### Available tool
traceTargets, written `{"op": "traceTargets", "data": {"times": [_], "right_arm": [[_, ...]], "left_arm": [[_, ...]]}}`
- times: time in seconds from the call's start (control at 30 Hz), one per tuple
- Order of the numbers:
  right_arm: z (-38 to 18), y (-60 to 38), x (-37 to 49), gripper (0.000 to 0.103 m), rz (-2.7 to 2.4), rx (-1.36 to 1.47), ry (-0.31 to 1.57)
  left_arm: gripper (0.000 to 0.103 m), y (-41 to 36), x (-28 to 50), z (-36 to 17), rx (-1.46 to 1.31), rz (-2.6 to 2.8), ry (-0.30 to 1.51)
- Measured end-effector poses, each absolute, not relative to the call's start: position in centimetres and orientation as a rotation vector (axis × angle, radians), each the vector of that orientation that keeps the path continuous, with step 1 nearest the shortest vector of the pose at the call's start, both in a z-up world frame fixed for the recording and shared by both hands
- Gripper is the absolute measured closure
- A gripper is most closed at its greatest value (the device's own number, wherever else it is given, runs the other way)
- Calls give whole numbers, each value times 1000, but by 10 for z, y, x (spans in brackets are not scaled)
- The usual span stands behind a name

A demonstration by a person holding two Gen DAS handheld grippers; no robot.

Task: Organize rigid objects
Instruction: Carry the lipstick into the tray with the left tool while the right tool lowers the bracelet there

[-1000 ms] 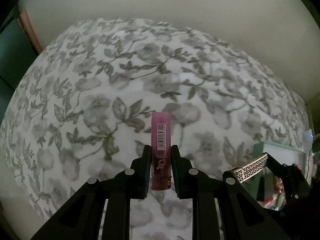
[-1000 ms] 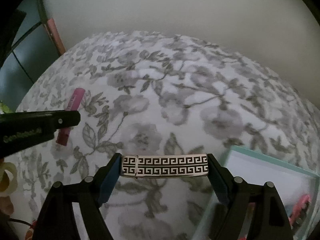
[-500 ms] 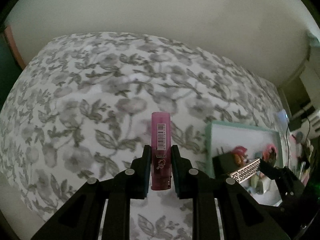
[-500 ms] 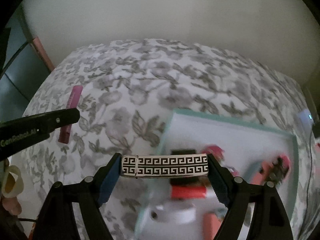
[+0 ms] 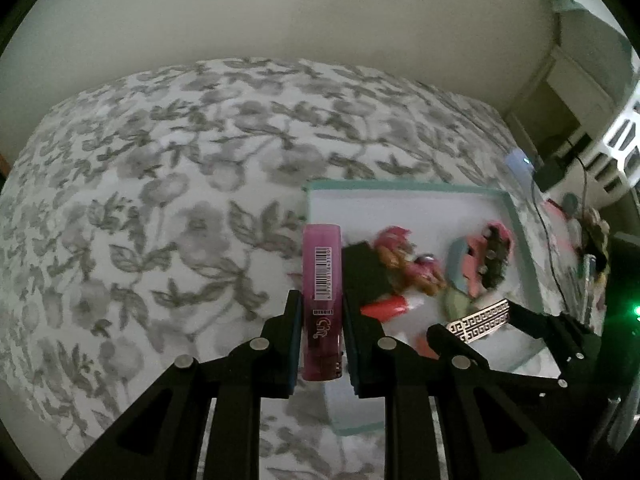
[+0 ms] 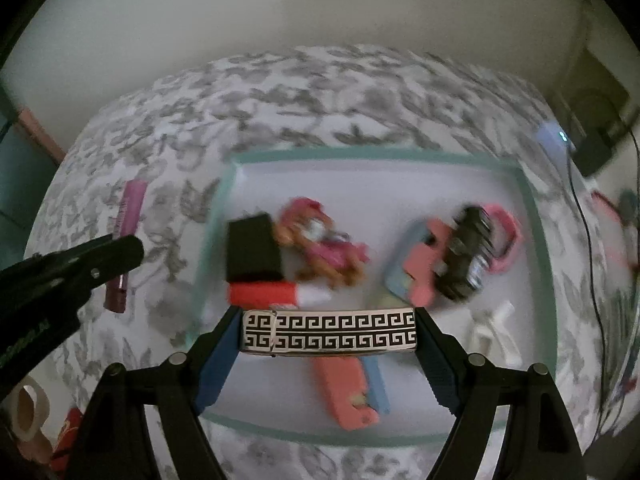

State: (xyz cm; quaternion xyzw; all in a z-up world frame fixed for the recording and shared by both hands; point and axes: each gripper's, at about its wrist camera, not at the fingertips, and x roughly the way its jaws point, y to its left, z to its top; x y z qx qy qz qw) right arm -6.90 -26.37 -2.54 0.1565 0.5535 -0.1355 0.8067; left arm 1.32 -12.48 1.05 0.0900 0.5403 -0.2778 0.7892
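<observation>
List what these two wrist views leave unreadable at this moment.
- Tray contents: motion-blurred in the right wrist view; the pink toys cannot be named exactly.
- Pink lighter base: hidden between the left gripper fingers in the left wrist view.
- Tray's near corner: covered by both grippers in the left wrist view.
- Patterned metal bar ends: hidden by the right gripper pads.
- Small items at the right edge: too small and blurred.

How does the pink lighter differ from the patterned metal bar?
The pink lighter is translucent with a barcode; the patterned metal bar is shiny with black key-pattern. The lighter stands lengthwise between narrowly set jaws; the bar spans wide-set jaws crosswise. Both are gripped above the teal tray.
</observation>
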Motion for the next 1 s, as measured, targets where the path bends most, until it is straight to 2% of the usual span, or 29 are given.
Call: {"op": "traceTargets", "data": {"times": [0.37, 0.6, 0.87, 1.0], "right_arm": [[-36, -299, -101, 19, -380, 424, 1221], [-43, -302, -102, 19, -386, 426, 1237], [-47, -300, -99, 19, -386, 404, 1250], [-47, -300, -99, 19, -390, 398, 1246]], "left_arm": [[83, -176, -15, -11, 250, -706, 1229], [82, -180, -16, -17, 246, -716, 1250], [77, -167, -12, -15, 220, -690, 1237], [52, -151, -8, -13, 217, -624, 1209]]}}
